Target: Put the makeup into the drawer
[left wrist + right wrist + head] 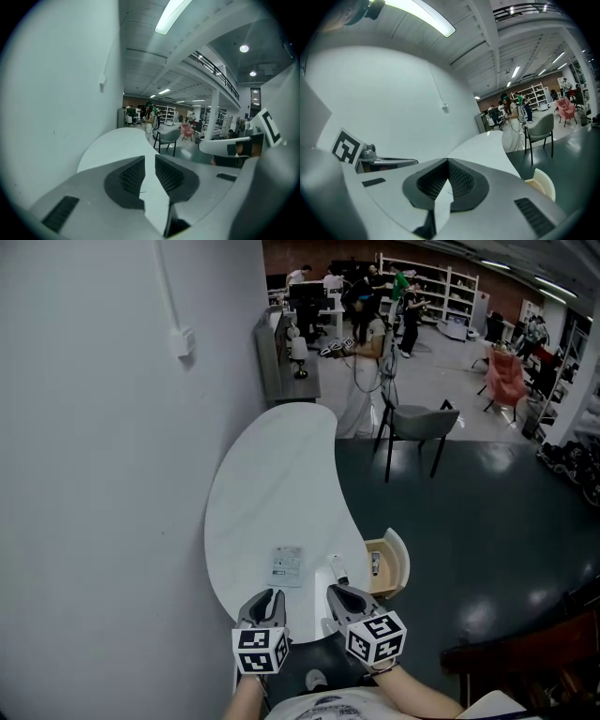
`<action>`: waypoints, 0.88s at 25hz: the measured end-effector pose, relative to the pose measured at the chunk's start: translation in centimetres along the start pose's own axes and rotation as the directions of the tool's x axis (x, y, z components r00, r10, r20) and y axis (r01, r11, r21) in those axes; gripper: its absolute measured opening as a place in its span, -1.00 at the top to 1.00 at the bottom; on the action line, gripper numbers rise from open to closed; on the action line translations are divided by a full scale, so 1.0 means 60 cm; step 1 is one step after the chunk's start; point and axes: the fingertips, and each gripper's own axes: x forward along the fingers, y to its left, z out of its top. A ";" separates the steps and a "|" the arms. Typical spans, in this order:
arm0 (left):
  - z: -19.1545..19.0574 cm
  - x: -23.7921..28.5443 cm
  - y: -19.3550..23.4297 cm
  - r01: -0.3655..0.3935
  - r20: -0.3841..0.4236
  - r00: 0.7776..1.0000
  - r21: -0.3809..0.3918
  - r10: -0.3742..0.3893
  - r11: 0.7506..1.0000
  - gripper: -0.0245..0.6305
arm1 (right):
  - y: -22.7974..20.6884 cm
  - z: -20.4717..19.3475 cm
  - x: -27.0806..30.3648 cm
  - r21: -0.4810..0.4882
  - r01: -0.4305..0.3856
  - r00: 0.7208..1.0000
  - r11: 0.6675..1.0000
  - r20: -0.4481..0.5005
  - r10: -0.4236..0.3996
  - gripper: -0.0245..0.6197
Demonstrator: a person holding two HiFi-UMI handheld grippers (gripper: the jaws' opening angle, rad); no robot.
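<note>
A small white makeup tube (337,569) lies near the front right edge of the white curved table (272,474). Just right of it, a drawer (399,557) with a cream curved front stands pulled out, with a small dark item (375,563) inside. In the right gripper view the drawer (544,183) shows low on the right. My left gripper (271,595) hovers over the table's front edge, its jaws a narrow gap apart (150,160) with nothing between them. My right gripper (337,591) is just behind the tube, shut (448,162) and empty.
A printed card (287,563) lies flat on the table ahead of the left gripper. A white wall (103,474) runs along the table's left. A grey chair (419,422) stands beyond the table, with people and shelves further back. Dark furniture (525,657) is at lower right.
</note>
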 end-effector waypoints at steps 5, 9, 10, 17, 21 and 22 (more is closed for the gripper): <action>-0.001 -0.031 0.033 -0.001 0.027 1.000 -0.009 0.001 1.000 0.78 | 0.041 -0.008 0.007 -0.013 0.003 1.000 1.000 0.003 -0.003 0.86; 0.002 -0.049 0.049 -0.009 0.054 0.998 -0.021 0.010 1.000 0.86 | 0.058 -0.006 0.005 -0.034 0.011 1.000 0.999 0.007 -0.011 0.86; 0.001 -0.053 0.051 -0.009 0.056 0.998 -0.022 0.010 1.000 0.87 | 0.062 -0.006 0.004 -0.038 0.012 1.000 0.999 0.007 -0.012 0.86; -0.009 -0.055 0.056 0.006 0.048 0.999 -0.027 -0.004 1.000 0.87 | 0.072 -0.008 0.002 -0.040 0.019 1.000 0.999 0.010 -0.019 0.86; -0.013 -0.049 0.056 0.009 0.041 0.999 -0.023 -0.008 1.000 0.88 | 0.068 -0.012 0.003 -0.038 0.027 1.000 0.999 0.007 -0.027 0.86; -0.013 -0.046 0.056 0.012 0.040 0.999 -0.020 -0.011 1.000 0.88 | 0.066 -0.012 0.003 -0.037 0.032 0.999 0.999 0.007 -0.031 0.86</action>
